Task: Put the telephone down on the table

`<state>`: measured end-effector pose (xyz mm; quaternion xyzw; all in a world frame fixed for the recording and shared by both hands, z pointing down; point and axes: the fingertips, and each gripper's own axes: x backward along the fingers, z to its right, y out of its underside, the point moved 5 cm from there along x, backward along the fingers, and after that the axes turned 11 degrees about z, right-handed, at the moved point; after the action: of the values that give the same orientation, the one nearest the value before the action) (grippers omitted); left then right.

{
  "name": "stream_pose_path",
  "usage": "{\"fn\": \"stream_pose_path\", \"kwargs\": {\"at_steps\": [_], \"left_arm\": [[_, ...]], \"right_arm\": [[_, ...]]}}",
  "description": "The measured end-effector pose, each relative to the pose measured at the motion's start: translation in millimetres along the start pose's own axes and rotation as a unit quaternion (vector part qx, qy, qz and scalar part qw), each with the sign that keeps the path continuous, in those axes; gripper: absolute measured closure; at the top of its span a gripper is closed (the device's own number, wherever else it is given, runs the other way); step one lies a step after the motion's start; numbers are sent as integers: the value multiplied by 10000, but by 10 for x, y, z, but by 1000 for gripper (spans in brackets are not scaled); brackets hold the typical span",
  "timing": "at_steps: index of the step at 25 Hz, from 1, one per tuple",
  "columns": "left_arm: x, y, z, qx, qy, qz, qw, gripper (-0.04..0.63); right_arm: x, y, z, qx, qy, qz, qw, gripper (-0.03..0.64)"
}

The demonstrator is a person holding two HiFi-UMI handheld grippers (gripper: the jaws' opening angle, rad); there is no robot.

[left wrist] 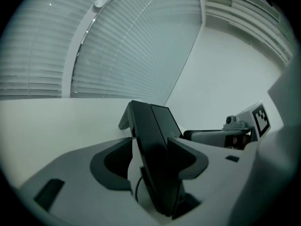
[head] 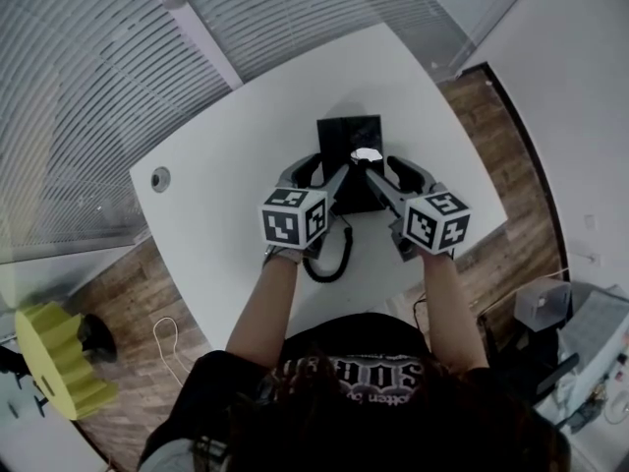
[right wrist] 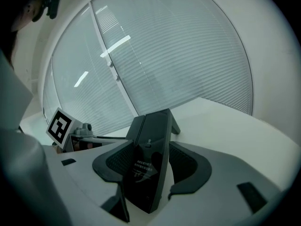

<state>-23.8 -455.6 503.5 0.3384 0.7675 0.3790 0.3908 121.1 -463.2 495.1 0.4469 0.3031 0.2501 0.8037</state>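
Note:
A black telephone point(head: 351, 150) stands on the white table point(head: 221, 180), its coiled cord point(head: 332, 260) trailing toward the person. My left gripper point(head: 324, 180) and right gripper point(head: 393, 177) flank it from the near side. In the left gripper view the telephone point(left wrist: 157, 164) stands between the jaws of the left gripper point(left wrist: 150, 147), and a strip of white table shows between it and the left pad. In the right gripper view the telephone point(right wrist: 148, 168) sits between the jaws of the right gripper point(right wrist: 146, 159), with a thin gap at the right pad. Both grippers are open.
A round cable hole point(head: 160, 178) is near the table's far left corner. Window blinds point(head: 88, 77) run behind the table. A yellow object point(head: 54, 357) stands on the wood floor at left, and boxes and clutter point(head: 580, 342) lie at right.

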Motion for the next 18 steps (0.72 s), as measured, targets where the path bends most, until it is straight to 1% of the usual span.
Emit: {"fn": "stream_pose_path", "kwargs": {"at_steps": [2,5,8,11,14,16,18], "left_arm": [[73,-49,-11,-74,-67,59,9999,368],[182,-158,32,-133,-22,182,9997,368],[279,-267,122,-364,31,356,9987,374],[363,-321,223,-646,-8,479,9968,393],[447,-380,318,-702,4,613,9957,429],[496,-420,379,-745,34,679,9949,456],[528,-428,420,-852,38,661,9942,480]], "right_arm": [[22,-61,-35,91,39,98,9999,368],[69,-150,-73,58,154,364,9992,370],[138,-230,-129,109,199,562,9982,377],[222,-296,-232,267,188,674,9972,410],[284,-347,-331,422,234,798,9956,465],[322,-377,-384,507,282,877,9945,493],[366,-415,-428,577,364,987,9928,508]]}}
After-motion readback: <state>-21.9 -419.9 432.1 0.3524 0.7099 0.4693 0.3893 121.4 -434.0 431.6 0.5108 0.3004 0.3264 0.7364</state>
